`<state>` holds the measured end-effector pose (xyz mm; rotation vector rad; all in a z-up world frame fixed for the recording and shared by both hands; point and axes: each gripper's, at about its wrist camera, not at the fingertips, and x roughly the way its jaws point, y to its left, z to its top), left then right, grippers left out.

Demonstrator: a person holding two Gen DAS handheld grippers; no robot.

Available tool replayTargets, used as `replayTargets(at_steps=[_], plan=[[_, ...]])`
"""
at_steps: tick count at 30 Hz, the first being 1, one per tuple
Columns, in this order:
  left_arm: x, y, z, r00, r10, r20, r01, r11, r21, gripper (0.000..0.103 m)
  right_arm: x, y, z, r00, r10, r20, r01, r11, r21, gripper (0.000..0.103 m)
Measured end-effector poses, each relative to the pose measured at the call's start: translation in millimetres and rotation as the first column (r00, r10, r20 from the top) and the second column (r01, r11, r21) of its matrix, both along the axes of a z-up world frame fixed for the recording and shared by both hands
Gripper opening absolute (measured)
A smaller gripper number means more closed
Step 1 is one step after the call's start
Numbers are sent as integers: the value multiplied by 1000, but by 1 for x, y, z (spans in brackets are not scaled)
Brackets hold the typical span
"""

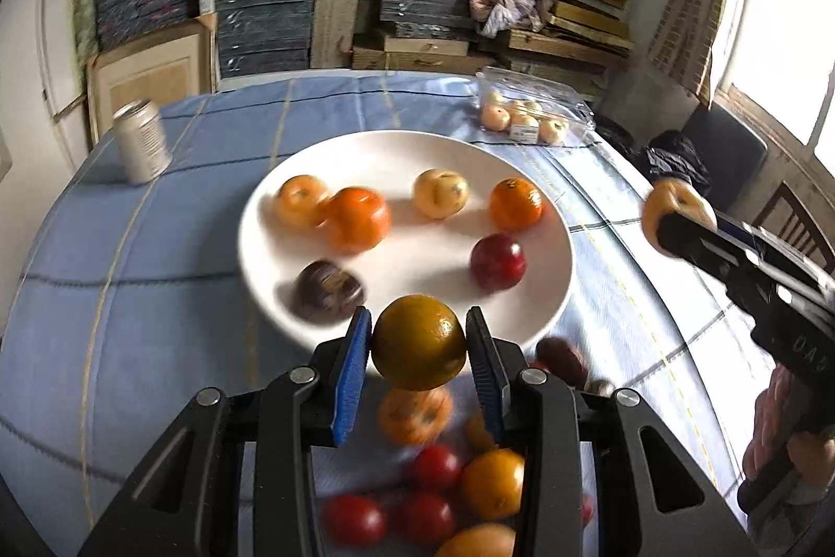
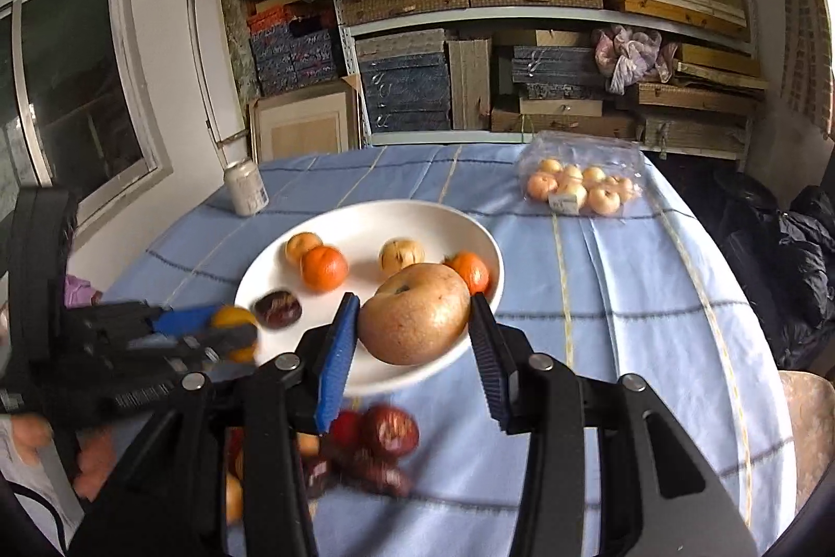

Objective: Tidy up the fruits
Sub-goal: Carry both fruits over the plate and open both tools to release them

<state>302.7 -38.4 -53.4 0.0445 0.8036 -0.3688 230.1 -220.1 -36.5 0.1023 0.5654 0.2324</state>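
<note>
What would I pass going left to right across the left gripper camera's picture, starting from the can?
Can → pale orange fruit on the white plate → yellow fruit → clear box of small pale fruits → pale fruit held in the right gripper.

Blue checked tablecloth (image 2: 600, 296) over the table; at frame centre a white plate (image 2: 365, 217), upper left a can (image 2: 245, 187), upper right a clear fruit pack (image 2: 582, 181), bottom loose fruit (image 2: 391, 431).

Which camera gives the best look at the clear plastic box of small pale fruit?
The right wrist view: the clear plastic box of small pale fruit sits unobstructed and fairly sharp. The left wrist view shows that box smaller, far back near the table edge.
</note>
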Motion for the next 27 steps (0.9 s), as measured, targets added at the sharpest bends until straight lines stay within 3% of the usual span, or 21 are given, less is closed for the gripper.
replayTargets(at_steps=[5,14,22,24,27], plan=[[26,-19,-18,999,-13,-37,14,1000,18,37,45,7,1,999,21,-29,-20,999,35,42],[55,-21,-48,996,-14,-93,16,1000,20,38,110,33,-30,989,72,-132,-67,997,39,42],[62,-16,-49,996,3,-91,-3,1000,2,40,126,39,-58,978,96,-188,-91,995,37,43],[62,-14,-48,996,20,-86,-19,1000,10,47,124,36,-57,980,91,-176,-84,995,49,43],[61,-10,-43,996,20,-88,-21,1000,-12,49,116,28,-44,987,84,-140,-75,995,63,44]])
